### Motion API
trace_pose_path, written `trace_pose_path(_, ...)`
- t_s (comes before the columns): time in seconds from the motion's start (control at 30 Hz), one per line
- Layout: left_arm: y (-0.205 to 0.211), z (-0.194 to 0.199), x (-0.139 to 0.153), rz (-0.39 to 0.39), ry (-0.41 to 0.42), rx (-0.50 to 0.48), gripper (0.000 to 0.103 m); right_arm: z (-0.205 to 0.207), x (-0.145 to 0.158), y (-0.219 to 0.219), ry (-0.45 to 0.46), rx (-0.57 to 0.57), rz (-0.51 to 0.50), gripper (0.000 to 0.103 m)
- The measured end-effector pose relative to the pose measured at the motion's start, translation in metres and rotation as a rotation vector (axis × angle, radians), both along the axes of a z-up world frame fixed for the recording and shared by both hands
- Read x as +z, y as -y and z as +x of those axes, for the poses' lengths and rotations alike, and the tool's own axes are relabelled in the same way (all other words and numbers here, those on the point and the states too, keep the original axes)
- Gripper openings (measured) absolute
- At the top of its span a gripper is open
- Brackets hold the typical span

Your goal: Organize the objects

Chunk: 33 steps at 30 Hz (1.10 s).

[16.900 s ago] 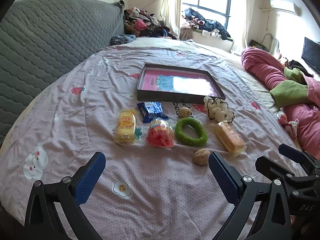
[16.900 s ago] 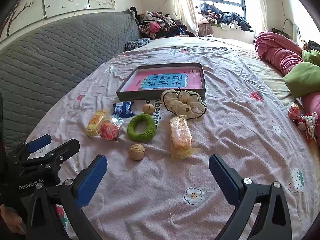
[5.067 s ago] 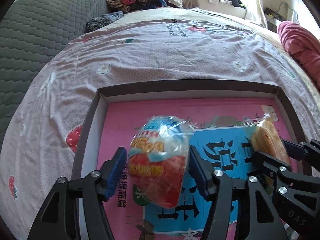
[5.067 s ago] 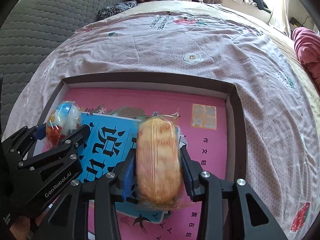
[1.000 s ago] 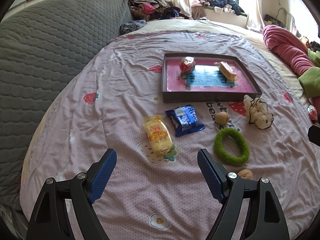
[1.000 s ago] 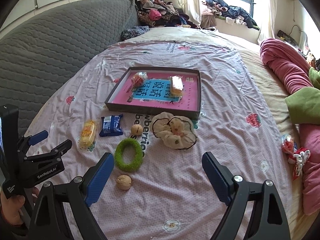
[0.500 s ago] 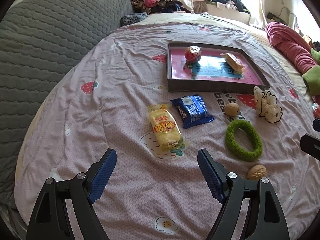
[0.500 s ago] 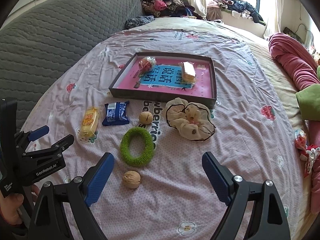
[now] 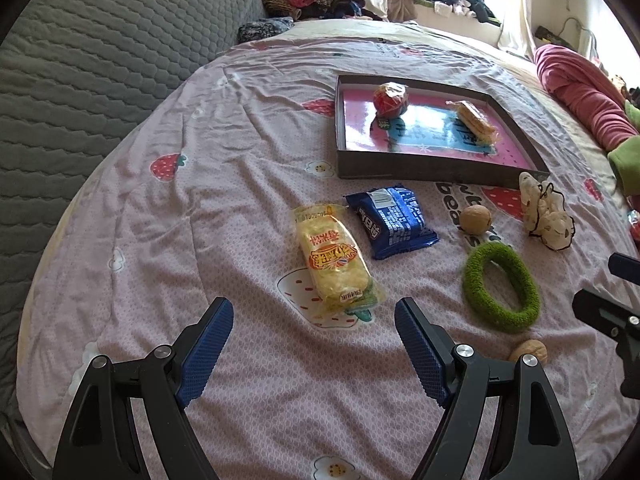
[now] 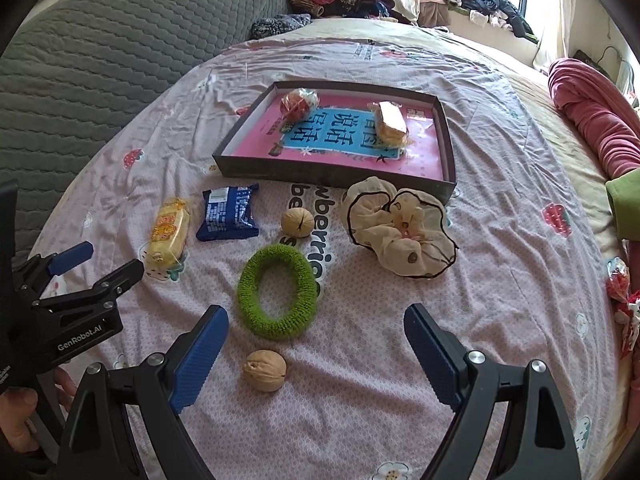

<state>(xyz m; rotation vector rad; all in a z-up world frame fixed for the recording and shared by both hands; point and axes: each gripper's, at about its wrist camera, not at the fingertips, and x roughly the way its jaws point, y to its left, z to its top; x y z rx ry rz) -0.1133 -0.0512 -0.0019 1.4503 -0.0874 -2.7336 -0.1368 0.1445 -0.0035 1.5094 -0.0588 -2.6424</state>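
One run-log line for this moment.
left gripper: open, above yellow snack | right gripper: open, above green ring | tray: two snacks inside

A bed with a pink strawberry-print sheet [image 10: 500, 264] holds a shallow dark tray [image 10: 447, 136]. Inside the tray lie a red snack bag [image 10: 299, 103] and an orange wrapped cake [image 10: 391, 122]. Just in front of the tray sit a cream scrunchie [image 10: 400, 228], a walnut [image 10: 297, 222], a blue packet [image 10: 228, 213] and a yellow packet [image 10: 168, 232]. Nearer, a green ring [image 10: 277, 291] and a second walnut [image 10: 265, 370] lie before the right gripper [image 10: 316, 350], its jaws wide apart and empty.
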Motion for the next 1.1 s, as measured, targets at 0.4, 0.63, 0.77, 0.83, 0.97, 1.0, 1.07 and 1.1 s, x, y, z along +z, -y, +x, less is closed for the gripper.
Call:
trace_pose_path(0.4, 0.004, -0.023, -0.019, 0.013, 0.018, 0.0, 0.084, -0.022, -0.03, 0.006, 0.05, 0.002, 0.008, 0.09)
trace_pose_path(0.63, 0.002, -0.037, -0.03, 0.012, 0.031, -0.002, 0.084, -0.032, -0.044, 0.005, 0.07, -0.012, 0.023, 0.09)
trace_pose_path(0.77, 0.001, -0.044, -0.035, 0.011, 0.032, -0.001, 0.084, -0.037, -0.048, 0.005, 0.065, -0.018, 0.029, 0.089)
trace_pose_path(0.83, 0.001, -0.046, -0.038, 0.015, 0.034, 0.004, 0.084, -0.038, -0.05, 0.005, 0.065, -0.021, 0.028, 0.089)
trace_pose_path(0.97, 0.002, -0.049, -0.041, 0.02, 0.033, 0.003, 0.084, -0.042, -0.053, 0.006, 0.062, -0.019, 0.032, 0.089)
trace_pose_path(1.0, 0.002, -0.049, -0.043, 0.026, 0.035, 0.001, 0.084, -0.042, -0.053, 0.006, 0.062, -0.02, 0.035, 0.088)
trace_pose_path(1.07, 0.003, -0.05, -0.044, 0.033, 0.034, -0.002, 0.084, -0.044, -0.055, 0.007, 0.061, -0.022, 0.033, 0.086)
trace_pose_path(1.1, 0.004, -0.05, -0.045, 0.036, 0.031, -0.002, 0.084, -0.044, -0.056, 0.007, 0.061, -0.026, 0.03, 0.084)
